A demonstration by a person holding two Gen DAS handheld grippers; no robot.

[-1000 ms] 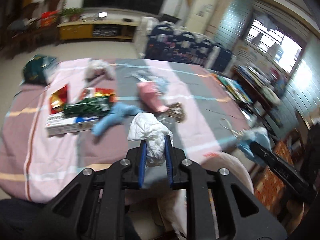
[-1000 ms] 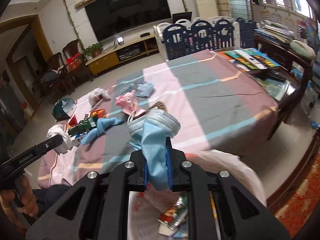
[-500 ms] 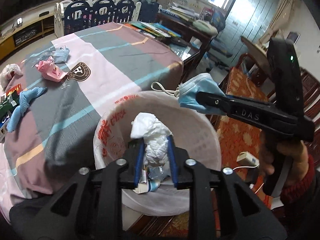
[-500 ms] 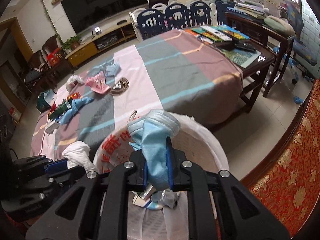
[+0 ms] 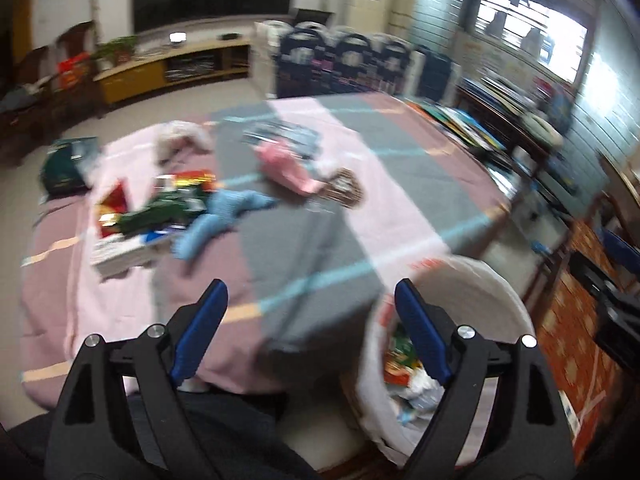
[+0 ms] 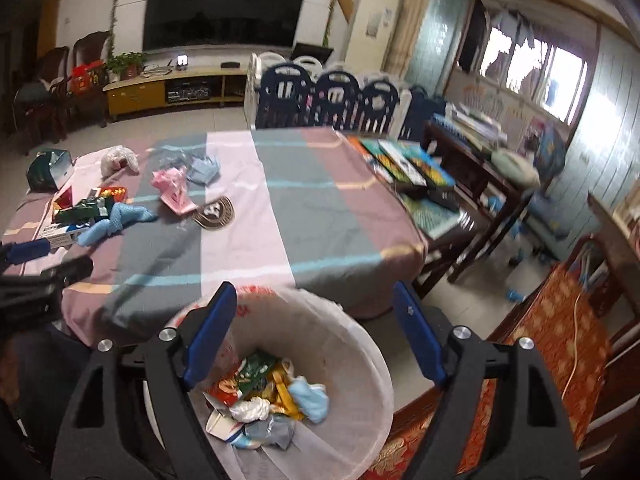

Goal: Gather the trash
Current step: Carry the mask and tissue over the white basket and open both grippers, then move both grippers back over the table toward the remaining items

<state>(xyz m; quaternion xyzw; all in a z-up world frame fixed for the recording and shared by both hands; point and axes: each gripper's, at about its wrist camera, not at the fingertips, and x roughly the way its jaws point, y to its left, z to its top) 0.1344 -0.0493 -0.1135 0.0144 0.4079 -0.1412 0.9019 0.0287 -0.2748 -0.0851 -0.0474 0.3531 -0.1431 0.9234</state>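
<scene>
A white bag-lined trash bin stands at the table's near edge, with wrappers, the blue face mask and the white crumpled tissue inside. My right gripper is open and empty above the bin. My left gripper is open and empty over the table's near edge, with the bin to its right. Trash lies on the striped tablecloth: a blue cloth, a pink bag, green and red wrappers, a white box.
A round patch and a white crumpled bag lie on the table. Books lie at its far right edge. A wooden side table and a chair stand to the right. My left gripper shows at the left edge of the right wrist view.
Both grippers opened. The white tissue and the blue mask dropped into the bin. The left gripper swung back left toward the table.
</scene>
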